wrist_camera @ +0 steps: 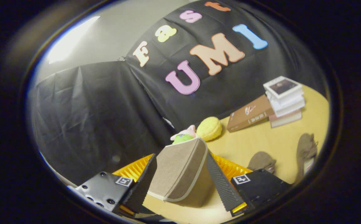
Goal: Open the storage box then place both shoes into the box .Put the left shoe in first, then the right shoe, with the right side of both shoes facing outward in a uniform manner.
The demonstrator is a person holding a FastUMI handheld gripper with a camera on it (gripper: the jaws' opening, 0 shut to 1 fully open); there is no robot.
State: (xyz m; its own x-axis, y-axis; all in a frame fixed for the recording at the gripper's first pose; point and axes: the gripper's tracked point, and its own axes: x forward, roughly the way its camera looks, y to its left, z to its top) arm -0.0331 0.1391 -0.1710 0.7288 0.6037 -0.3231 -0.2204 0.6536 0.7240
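A beige fabric storage box lid (pixel 180 177) with a pale trimmed edge stands tilted between my fingers. My gripper (pixel 181 157) is shut on it, one finger pressed to each side of the lid. The body of the box below is hidden. Two grey-brown shoes lie on the wooden table beyond my right finger: the nearer shoe (pixel 262 161) just past it, the other shoe (pixel 306 151) further right, lying lengthwise with its pale sole showing.
A yellow plush toy (pixel 210 128) and a pink and green toy (pixel 184 135) sit just behind the lid. A brown book (pixel 250 113) leans on a stack of books (pixel 284 99) at the back right. Black cloth walls the table (pixel 258 140).
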